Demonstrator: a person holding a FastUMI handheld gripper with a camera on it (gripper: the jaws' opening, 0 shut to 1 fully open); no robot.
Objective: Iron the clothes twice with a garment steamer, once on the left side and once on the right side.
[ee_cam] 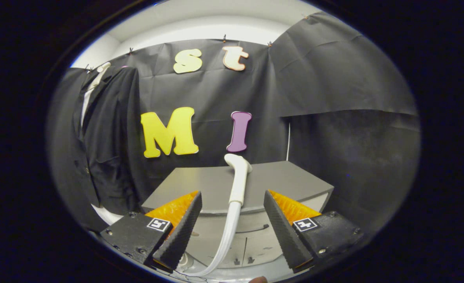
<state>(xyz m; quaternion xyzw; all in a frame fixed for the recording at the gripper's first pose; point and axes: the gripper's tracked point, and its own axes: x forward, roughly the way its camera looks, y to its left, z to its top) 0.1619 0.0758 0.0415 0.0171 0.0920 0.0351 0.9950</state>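
Tool [232, 224] fingers spread wide, holding nothing. White plastic garment steamer head [239, 173] with white ribbed hose [228, 236] lies between fingers and just ahead, hose running back down between them, touching neither. Steamer rests on grey flat-topped surface [287, 181] just beyond fingertips; white cabinet front [251, 243] below it. Black suit jacket with white shirt [106, 137] hangs on booth wall, well off to left of tool, beyond left finger. Black ridged finger pads [180, 232] with orange backing.
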